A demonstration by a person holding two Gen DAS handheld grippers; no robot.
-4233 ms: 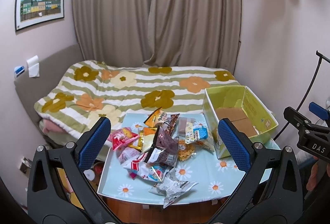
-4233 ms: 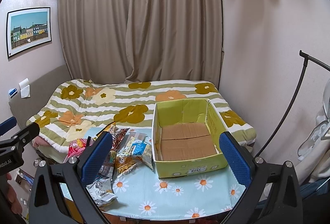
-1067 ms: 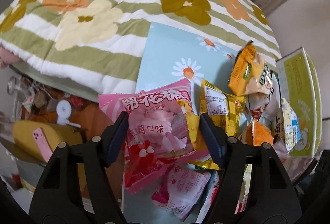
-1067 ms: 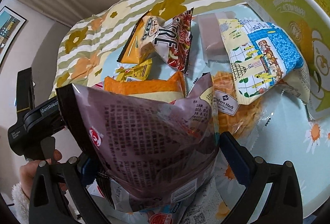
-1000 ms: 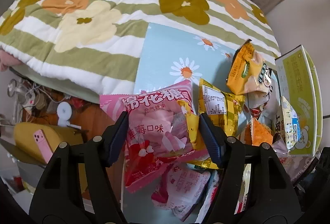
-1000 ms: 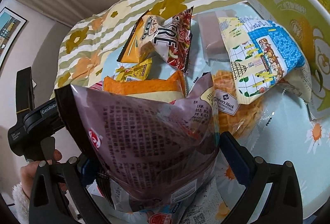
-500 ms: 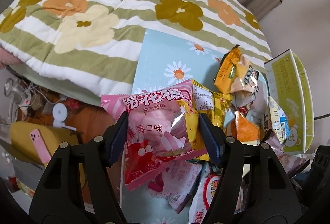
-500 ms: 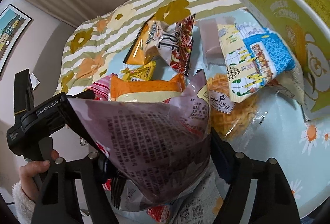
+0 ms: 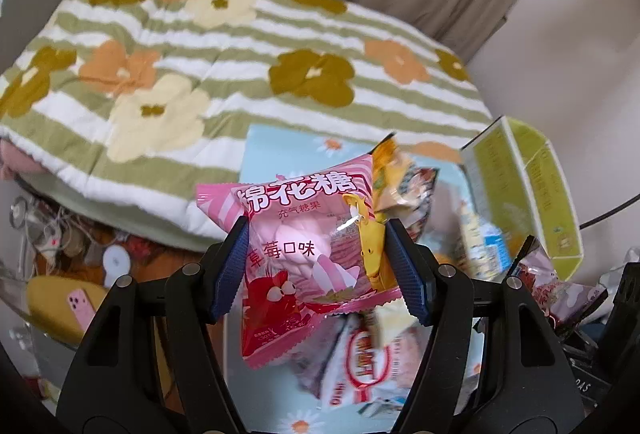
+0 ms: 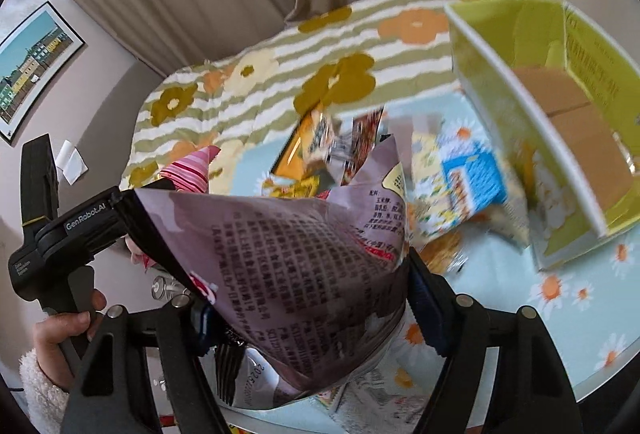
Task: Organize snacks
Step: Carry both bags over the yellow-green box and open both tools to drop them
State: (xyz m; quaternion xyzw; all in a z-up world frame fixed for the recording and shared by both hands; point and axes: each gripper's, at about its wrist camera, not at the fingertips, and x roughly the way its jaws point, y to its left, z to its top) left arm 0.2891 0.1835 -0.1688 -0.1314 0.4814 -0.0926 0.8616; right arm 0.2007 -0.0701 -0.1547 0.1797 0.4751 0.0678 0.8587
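Snack packets in both grippers, above the daisy-print bench [image 10: 580,318]. Left gripper [image 9: 318,266] jaws pinch a pink marshmallow bag [image 9: 296,254] across its puffy middle; right gripper [image 10: 304,302] jaws squeeze a mauve crinkly packet [image 10: 288,262]. Both look light, air-filled, slippery; best held mid-body, gently. Yellow-green cardboard box [image 10: 516,114] stands just beside the pile.

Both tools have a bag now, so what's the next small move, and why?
Probably carry both toward the yellow box. The left tool grips the pink bag, the right tool the mauve bag, both clear of the pile, and the box is open and looks empty.
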